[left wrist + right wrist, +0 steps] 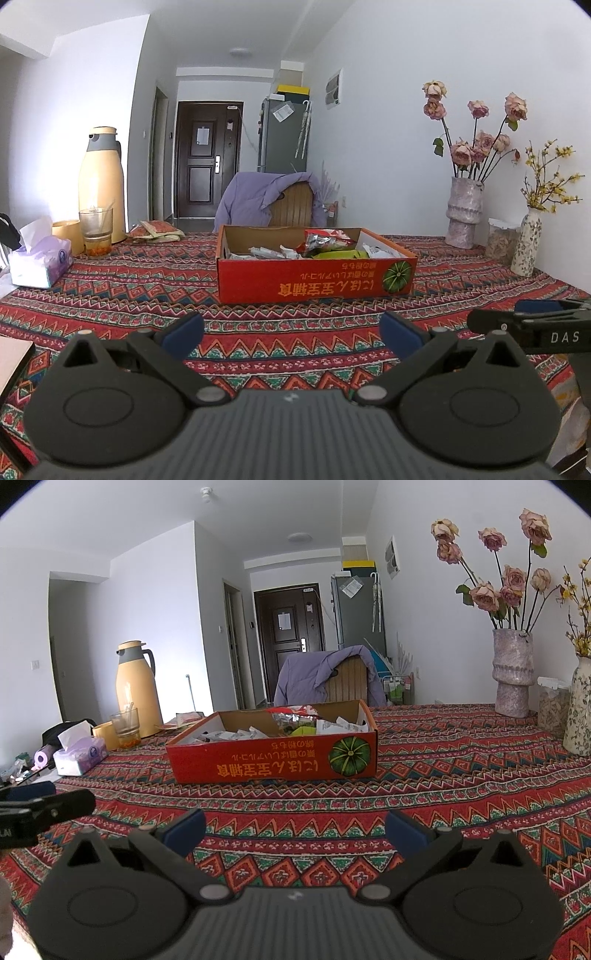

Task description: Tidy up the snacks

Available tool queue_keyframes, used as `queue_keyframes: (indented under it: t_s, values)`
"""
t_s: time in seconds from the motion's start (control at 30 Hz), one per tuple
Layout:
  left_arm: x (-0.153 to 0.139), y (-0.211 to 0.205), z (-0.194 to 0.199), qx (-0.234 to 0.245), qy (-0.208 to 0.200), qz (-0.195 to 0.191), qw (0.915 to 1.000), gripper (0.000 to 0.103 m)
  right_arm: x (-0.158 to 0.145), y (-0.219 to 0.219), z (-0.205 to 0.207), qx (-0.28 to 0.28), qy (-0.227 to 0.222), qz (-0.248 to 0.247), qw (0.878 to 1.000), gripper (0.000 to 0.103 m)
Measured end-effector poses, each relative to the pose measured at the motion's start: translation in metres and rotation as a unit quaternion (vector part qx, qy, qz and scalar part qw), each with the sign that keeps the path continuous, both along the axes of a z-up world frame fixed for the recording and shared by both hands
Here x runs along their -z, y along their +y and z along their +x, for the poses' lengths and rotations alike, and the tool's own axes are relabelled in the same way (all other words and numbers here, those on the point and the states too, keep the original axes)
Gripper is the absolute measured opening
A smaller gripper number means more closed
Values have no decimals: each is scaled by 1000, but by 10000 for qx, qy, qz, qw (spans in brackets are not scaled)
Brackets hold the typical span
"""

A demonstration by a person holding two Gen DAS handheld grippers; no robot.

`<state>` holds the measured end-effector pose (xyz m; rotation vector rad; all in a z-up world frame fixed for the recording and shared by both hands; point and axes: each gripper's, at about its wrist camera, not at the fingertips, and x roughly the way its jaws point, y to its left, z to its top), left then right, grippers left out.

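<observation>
Two handheld grippers hover low over the patterned tablecloth (280, 354), side by side and empty: the left gripper (291, 326) and the right gripper (295, 825) each show their blue-padded jaws spread wide with only cloth between them. The task's things, mixed snack packets (325, 245), lie heaped in a shallow red cardboard box (314, 280) standing mid-table, well ahead of both grippers and apart from them; its printed lettering reads upside down beside a green pumpkin emblem. The packets appear to be foil and film sachets, so they are probably light, limp, crinkly and somewhat slippery. A pinch across a flat sealed edge or a raised corner looks the safest hold, and little force should be needed. The box itself seems stiff enough to be steadied by its rim. Much is concealed: the near wall of the box hides the lower layers, so the number and kinds of packets cannot be judged, and their labels are too small to read. More packets (157, 230) rest near the yellow thermos (99, 184); whether these are snacks cannot be told.
</observation>
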<state>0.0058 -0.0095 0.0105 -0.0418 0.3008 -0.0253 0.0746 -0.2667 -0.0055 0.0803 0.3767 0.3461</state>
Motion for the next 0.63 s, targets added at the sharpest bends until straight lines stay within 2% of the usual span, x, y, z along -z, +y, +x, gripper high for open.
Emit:
queue_keyframes:
  t_s: [0.63]
  values:
    - [3,7,1,-23,48,-183,9998,103,8,1,3,-46,90,17,9999,103]
